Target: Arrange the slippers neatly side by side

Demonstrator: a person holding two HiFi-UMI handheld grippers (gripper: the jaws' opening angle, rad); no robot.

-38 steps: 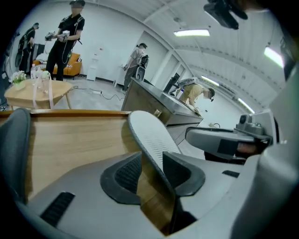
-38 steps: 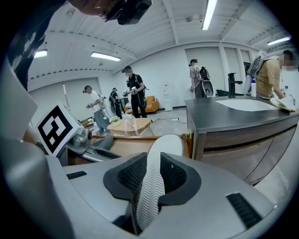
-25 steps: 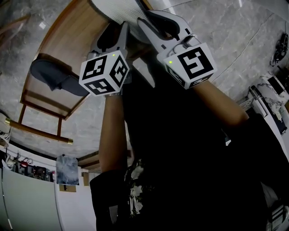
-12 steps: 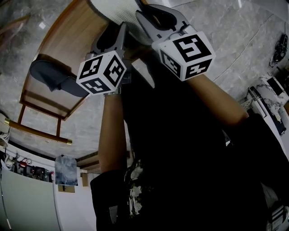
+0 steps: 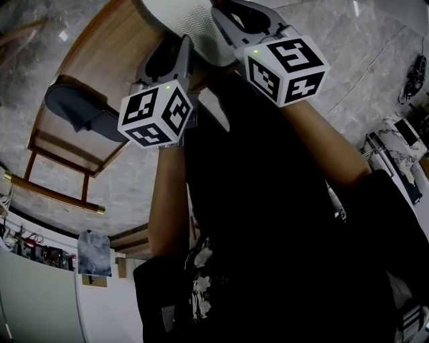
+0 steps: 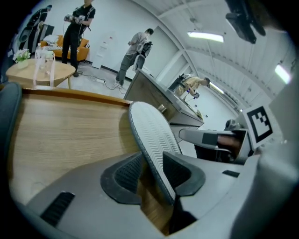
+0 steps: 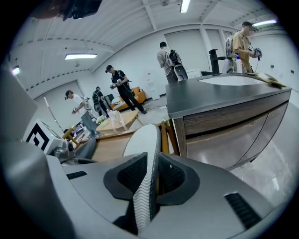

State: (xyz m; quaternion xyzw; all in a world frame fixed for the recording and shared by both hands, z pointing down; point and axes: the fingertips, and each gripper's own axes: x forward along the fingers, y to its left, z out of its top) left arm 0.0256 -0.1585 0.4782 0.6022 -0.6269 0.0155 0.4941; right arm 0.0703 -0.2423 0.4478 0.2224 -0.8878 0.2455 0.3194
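The pale slipper [image 5: 179, 19] is at the top centre of the head view, turned on edge with its ribbed sole showing, above the wooden bench [image 5: 114, 63]. The left gripper [image 6: 154, 164] grasps it from the lower left and the right gripper [image 7: 152, 176] from the right. The sole is pinched between each pair of pads, and both sets of jaws are closing on it. The grey slipper [image 5: 77, 107] lies at the bench's left edge, well apart.
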